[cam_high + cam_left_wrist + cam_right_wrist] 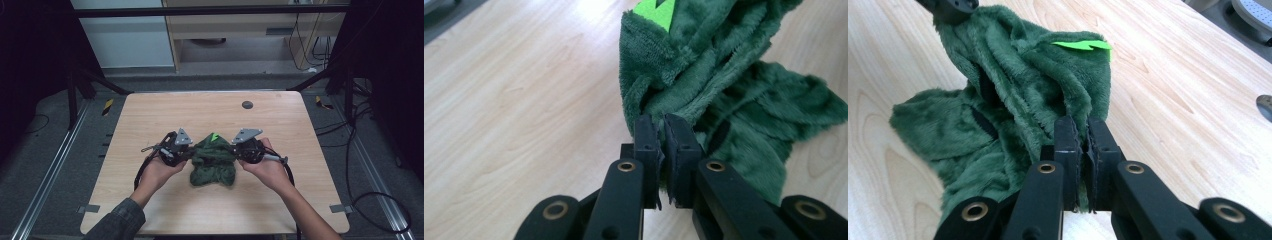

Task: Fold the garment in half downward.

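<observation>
A dark green fleece garment with a bright green patch lies bunched in the middle of the wooden table. My left gripper is shut on its left edge, and my right gripper is shut on its right edge. In the left gripper view the black jaws pinch the green garment at my left gripper, and the bright patch is at the top. In the right gripper view my right gripper clamps a fold of the garment; the patch lies beyond it. The lower folds rest on the table.
A small dark round disc sits on the table toward its far edge. Bare wood surrounds the garment on every side. Black frame posts and cables stand on the floor around the table.
</observation>
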`<state>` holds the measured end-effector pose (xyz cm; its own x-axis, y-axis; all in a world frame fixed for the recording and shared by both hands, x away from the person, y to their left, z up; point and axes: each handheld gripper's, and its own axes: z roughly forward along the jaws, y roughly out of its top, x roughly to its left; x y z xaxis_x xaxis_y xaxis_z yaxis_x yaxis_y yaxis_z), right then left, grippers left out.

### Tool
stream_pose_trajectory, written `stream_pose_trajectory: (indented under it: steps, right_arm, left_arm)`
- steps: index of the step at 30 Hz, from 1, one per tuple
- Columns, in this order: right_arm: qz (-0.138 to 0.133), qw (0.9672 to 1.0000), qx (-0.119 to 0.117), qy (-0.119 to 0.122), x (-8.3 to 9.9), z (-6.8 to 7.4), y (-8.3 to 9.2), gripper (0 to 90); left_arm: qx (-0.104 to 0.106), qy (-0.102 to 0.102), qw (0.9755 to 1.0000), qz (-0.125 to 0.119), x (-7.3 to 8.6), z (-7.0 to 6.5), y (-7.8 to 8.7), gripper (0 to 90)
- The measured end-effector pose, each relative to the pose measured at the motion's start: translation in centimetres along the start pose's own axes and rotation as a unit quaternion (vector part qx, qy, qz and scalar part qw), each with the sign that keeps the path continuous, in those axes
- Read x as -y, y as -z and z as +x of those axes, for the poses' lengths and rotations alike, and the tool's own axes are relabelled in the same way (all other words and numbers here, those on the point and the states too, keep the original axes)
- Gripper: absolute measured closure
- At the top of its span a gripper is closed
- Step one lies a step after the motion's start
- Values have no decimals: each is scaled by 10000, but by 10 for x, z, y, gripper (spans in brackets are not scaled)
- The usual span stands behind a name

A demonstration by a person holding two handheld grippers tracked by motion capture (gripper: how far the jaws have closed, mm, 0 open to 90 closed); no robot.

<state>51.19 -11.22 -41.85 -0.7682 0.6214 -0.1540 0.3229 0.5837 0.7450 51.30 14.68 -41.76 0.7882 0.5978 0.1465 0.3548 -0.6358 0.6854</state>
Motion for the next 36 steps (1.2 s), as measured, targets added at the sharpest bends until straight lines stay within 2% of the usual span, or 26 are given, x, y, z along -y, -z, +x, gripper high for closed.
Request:
stream_pose_trajectory:
  steps: [9,19,27,29,36]
  right_arm:
    - [-4,9999,-99,74,13,13,4,852]
    - [-14,9997,-190,141,28,28,3,849]
    - [51,9994,-227,237,40,38,3,844]
    - [48,9994,-247,227,42,40,4,843]
    - [59,9993,-323,165,53,44,4,842]
  left_arm:
    - [79,-14,10000,-19,13,-10,1,850]
    - [219,142,9996,-63,35,-22,-3,848]
    - [215,183,9995,-132,44,-29,-5,845]
    - [166,127,9997,-108,47,-31,-6,844]
    - [141,143,9997,-130,54,-36,-10,844]
